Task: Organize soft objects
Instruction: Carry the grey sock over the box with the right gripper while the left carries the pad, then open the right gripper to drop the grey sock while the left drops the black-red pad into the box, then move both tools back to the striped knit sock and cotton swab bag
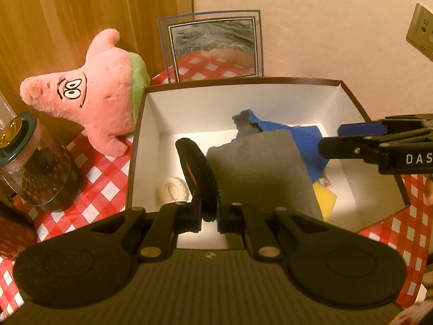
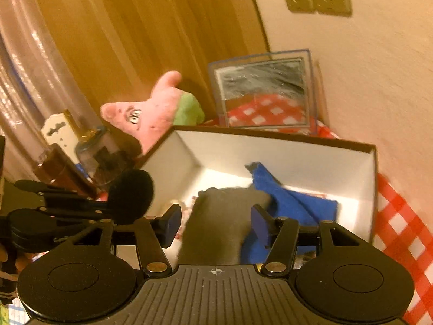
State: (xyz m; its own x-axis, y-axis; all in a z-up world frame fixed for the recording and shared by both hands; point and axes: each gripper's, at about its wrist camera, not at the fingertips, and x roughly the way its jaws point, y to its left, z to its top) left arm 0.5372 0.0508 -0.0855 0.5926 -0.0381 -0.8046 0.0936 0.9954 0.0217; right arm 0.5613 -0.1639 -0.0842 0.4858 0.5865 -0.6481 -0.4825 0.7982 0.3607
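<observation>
My left gripper is shut on a black round soft pad and holds it upright over the near left part of the open white-lined box. Inside the box lie a grey cloth, a blue cloth, a yellow piece and a cream fluffy thing. My right gripper stands open above the box, with the grey cloth loose between its jaws. In the left wrist view the right gripper reaches in from the right. A pink star plush lies outside the box, to its left.
The box rests on a red-and-white checked tablecloth. A glass jar with a dark lid stands left of it. A framed mirror leans on the wall behind the box. A wooden panel and wall sockets lie beyond.
</observation>
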